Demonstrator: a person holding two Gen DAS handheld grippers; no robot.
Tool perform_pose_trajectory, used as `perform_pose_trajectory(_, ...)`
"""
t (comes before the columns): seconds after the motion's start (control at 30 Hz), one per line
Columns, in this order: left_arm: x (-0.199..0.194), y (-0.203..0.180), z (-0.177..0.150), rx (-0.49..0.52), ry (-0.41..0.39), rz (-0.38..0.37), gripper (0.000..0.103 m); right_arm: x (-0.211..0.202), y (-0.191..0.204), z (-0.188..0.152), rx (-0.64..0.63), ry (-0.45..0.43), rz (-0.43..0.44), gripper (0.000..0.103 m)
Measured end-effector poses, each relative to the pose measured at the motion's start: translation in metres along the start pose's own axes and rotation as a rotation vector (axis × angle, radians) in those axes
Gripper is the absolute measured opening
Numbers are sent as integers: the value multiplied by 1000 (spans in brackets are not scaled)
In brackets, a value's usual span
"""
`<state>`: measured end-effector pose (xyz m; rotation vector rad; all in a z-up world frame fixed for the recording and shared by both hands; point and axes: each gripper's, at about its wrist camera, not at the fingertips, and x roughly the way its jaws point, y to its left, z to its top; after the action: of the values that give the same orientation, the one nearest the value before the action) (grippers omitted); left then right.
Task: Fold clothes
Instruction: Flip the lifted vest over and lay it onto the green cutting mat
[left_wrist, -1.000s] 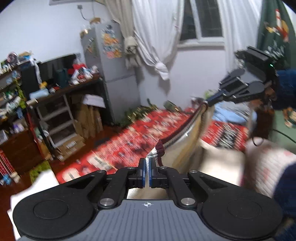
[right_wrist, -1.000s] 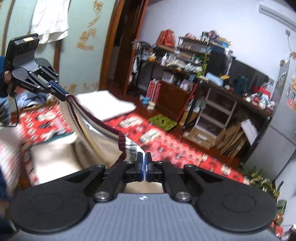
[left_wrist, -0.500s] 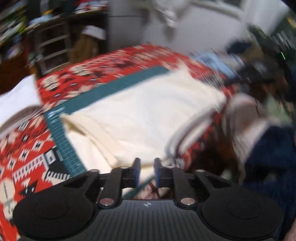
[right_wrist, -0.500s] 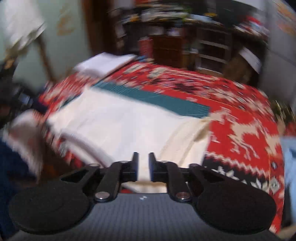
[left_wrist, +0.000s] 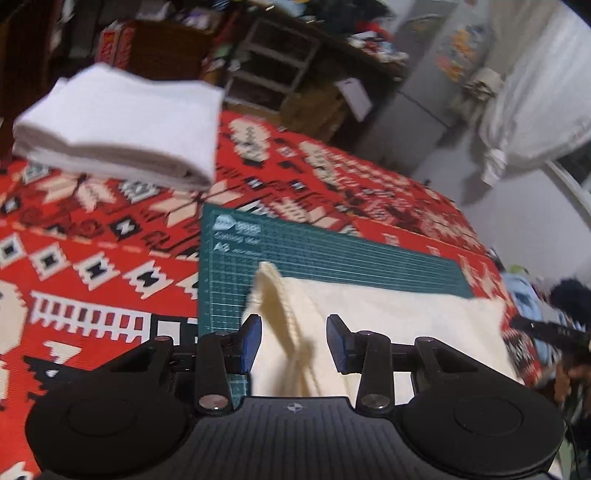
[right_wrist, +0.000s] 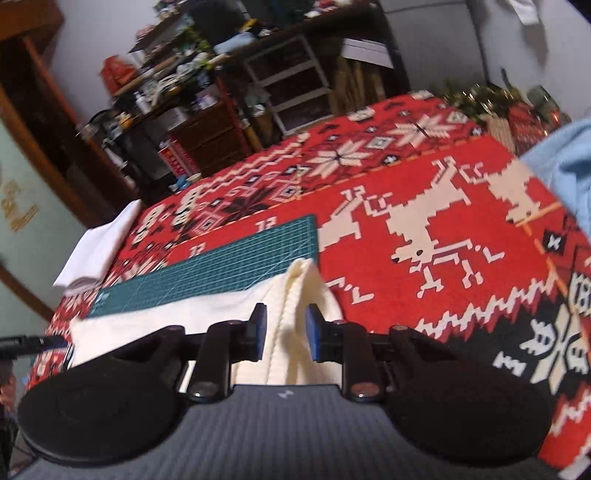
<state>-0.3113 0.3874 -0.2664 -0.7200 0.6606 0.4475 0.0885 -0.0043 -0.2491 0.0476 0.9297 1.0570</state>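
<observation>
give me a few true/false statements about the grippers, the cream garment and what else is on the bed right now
1. Both grippers are open. True: the left gripper and right gripper each show a clear gap between their fingers.
2. The cream garment lies partly on a green cutting mat. True.
3. The left gripper is clamped on the garment's edge. False: a fold of cloth sits between its open fingers, unclamped.
4. The folded white stack sits on the cutting mat. False: it rests on the red patterned blanket, beyond the mat's corner.
5. The garment hangs in the air. False: it lies flat.
</observation>
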Motion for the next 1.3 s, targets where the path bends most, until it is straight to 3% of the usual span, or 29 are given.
perform_pose_trajectory(0.17, 19, 7, 1, -55, -14, -54, 35, 27, -8, 7, 32, -3, 9, 32)
perform_pose_trajectory(0.27, 28, 13, 2, -92, -24, -66, 25, 38, -11, 10, 49, 2, 48, 31)
perform_pose_trajectory(0.37, 31, 14, 4, -98, -53, -82, 7, 46, -10, 7, 56, -7, 50, 4)
perform_pose_trajectory(0.4, 31, 14, 4, -88, -64, -83, 5, 47, -10, 6, 68, -22, 44, 4)
perform_pose_trajectory(0.57, 32, 21, 12, -89, -98, -97, 5, 53, -25, 9, 185, -97, 57, 4)
perform_pose_trajectory(0.8, 44, 30, 19, -108, -74, -89, 6, 70, -36, 9, 245, -72, 55, 4)
perform_pose_trajectory(0.87, 36, 22, 17, -71, -88, -62, 9, 70, -37, 9, 247, -74, 55, 5)
perform_pose_trajectory(1.0, 19, 6, 14, 10, -120, -3, 11, 59, -29, 12, 188, -84, 3, 13)
perform_pose_trajectory(1.07, 11, -1, 12, 50, -136, 26, 13, 49, -20, 15, 140, -106, -43, 13)
perform_pose_trajectory(1.17, -2, -13, 10, 111, -159, 71, 13, 31, 14, 17, -29, -153, -115, 8)
perform_pose_trajectory(1.3, 2, -50, 6, 173, -181, 72, 12, 31, 71, 14, -185, -165, -77, 8)
